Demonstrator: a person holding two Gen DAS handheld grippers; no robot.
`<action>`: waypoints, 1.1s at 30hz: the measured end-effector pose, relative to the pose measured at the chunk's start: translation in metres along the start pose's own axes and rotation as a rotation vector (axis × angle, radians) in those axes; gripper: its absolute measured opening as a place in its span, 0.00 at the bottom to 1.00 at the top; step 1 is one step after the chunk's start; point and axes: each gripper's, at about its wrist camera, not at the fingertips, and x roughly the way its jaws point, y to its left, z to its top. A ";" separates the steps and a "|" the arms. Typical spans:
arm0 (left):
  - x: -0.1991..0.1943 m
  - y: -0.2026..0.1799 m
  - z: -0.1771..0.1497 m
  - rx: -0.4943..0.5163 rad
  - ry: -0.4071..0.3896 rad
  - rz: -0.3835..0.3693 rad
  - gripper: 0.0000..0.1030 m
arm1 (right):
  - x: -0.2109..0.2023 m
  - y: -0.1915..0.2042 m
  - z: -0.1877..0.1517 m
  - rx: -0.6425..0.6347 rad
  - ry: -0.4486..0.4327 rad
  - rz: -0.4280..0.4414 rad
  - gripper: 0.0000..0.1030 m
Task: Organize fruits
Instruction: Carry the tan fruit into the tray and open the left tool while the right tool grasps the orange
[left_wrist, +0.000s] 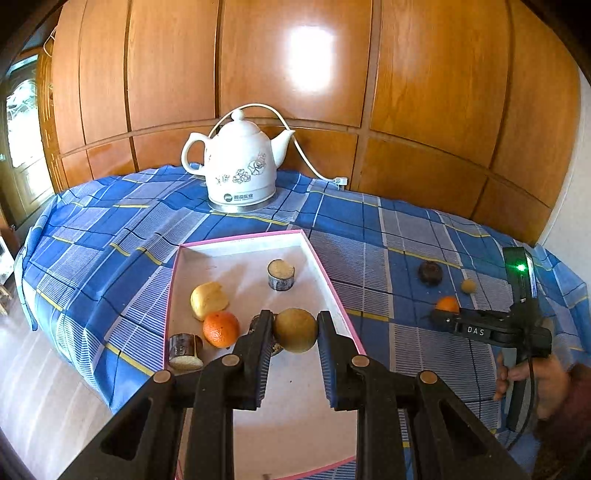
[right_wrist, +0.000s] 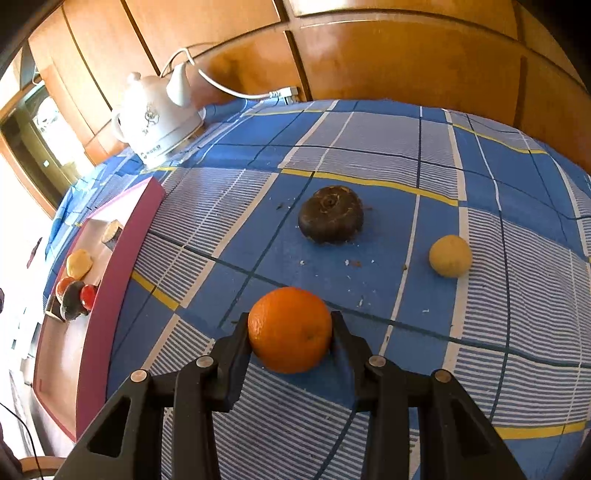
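My left gripper (left_wrist: 295, 316) is shut on a round tan fruit (left_wrist: 295, 332), held just above the near part of the pink-rimmed white tray (left_wrist: 240, 239). In the tray lie a yellow fruit (left_wrist: 208, 300), an orange (left_wrist: 221, 328) and short cut stalk pieces (left_wrist: 281, 275). My right gripper (right_wrist: 290, 320) is over the checked cloth to the right of the tray, its pads pressed on both sides of an orange (right_wrist: 290, 330) that rests on the cloth. Beyond it lie a dark round fruit (right_wrist: 330, 214) and a small yellow fruit (right_wrist: 450, 256).
A white ceramic kettle (left_wrist: 240, 162) with its cord stands at the back of the blue checked tablecloth (left_wrist: 351, 221), against a wooden panelled wall. The tray's pink side wall (right_wrist: 110, 258) is left of the right gripper. A hand (left_wrist: 535, 373) holds the right gripper's handle.
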 end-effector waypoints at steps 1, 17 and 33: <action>0.000 -0.001 0.000 0.001 0.000 -0.002 0.23 | 0.000 0.000 -0.001 -0.006 -0.007 -0.003 0.40; 0.006 -0.005 -0.004 0.003 0.018 -0.004 0.23 | -0.002 0.007 -0.011 -0.072 -0.086 -0.049 0.40; 0.012 -0.006 -0.009 0.003 0.039 0.001 0.23 | -0.004 0.007 -0.012 -0.078 -0.097 -0.054 0.40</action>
